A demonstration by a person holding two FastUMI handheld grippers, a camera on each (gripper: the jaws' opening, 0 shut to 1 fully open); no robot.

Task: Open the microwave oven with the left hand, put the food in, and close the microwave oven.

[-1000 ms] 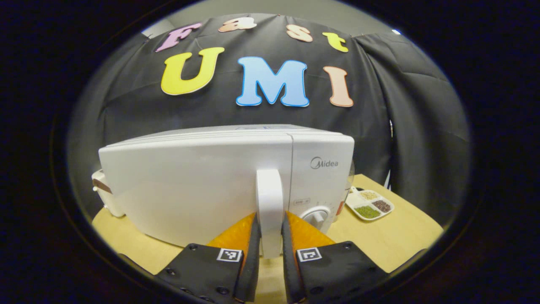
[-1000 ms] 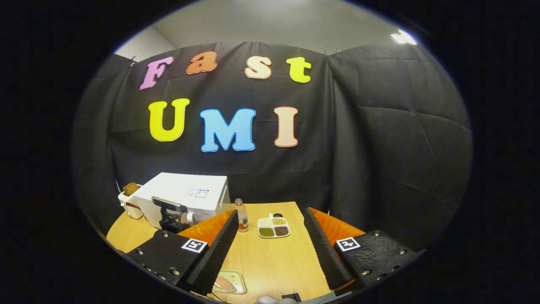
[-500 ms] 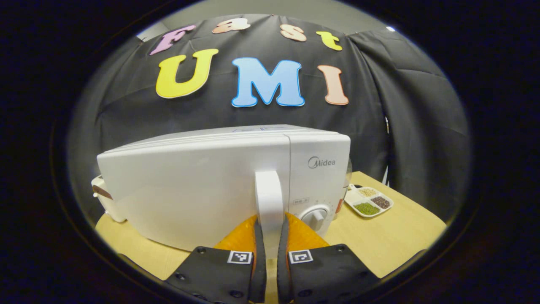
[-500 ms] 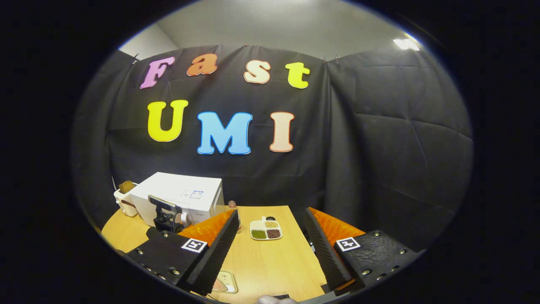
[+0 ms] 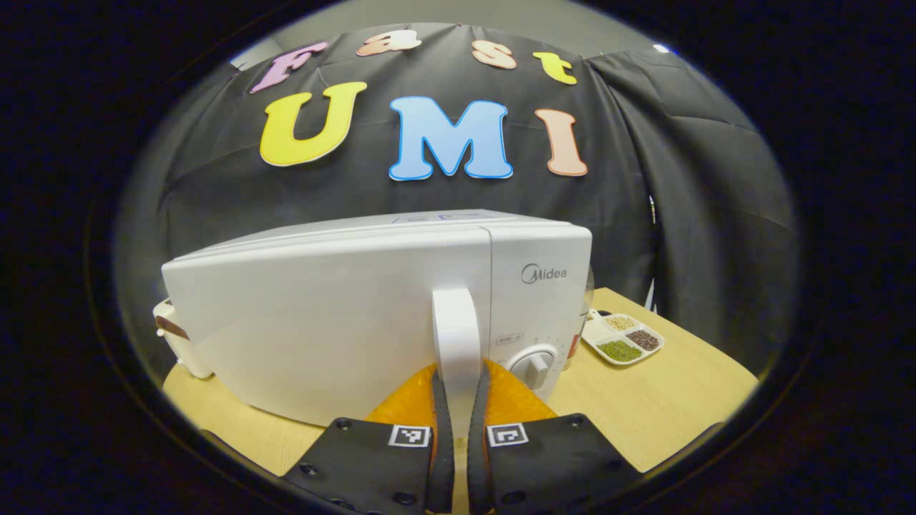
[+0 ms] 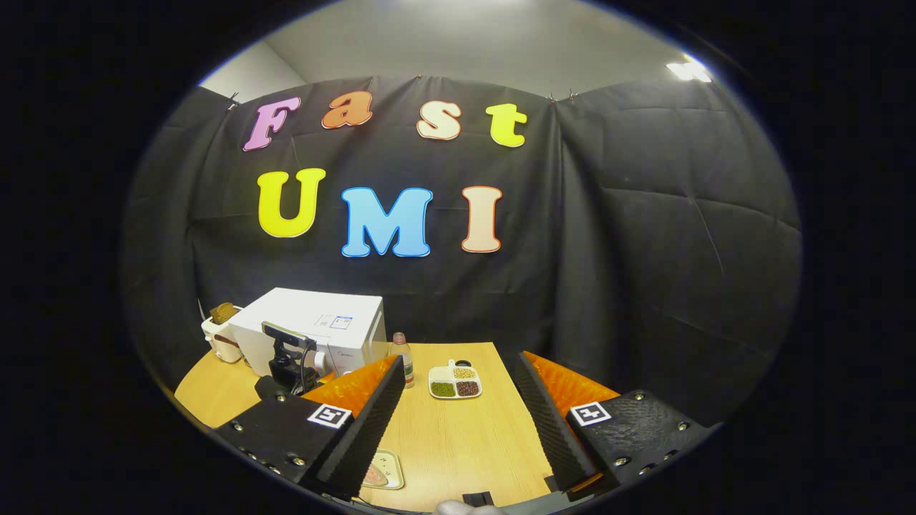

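A white microwave oven [image 5: 336, 307] stands on the wooden table, door closed. Its upright white door handle [image 5: 456, 336] sits between my left gripper's [image 5: 456, 400] fingers, which press on its lower part. In the right gripper view the microwave [image 6: 315, 329] is far off at the left, with the left gripper [image 6: 290, 357] at its front. My right gripper [image 6: 458, 422] hangs open above the table with nothing between its fingers. The food lies on a small pale tray [image 6: 383, 472] below its left finger, partly hidden.
A divided dish of beans [image 5: 621, 342] [image 6: 455, 382] sits right of the microwave, beside a small bottle [image 6: 403, 357]. A white toaster with bread [image 6: 220, 332] stands left of the microwave. A knob [image 5: 531, 365] is on the control panel. Bare wooden table [image 6: 465, 443] lies ahead.
My left gripper's fingers have closed from slightly apart onto the door handle. The right gripper view has shifted a little; the door has not moved.
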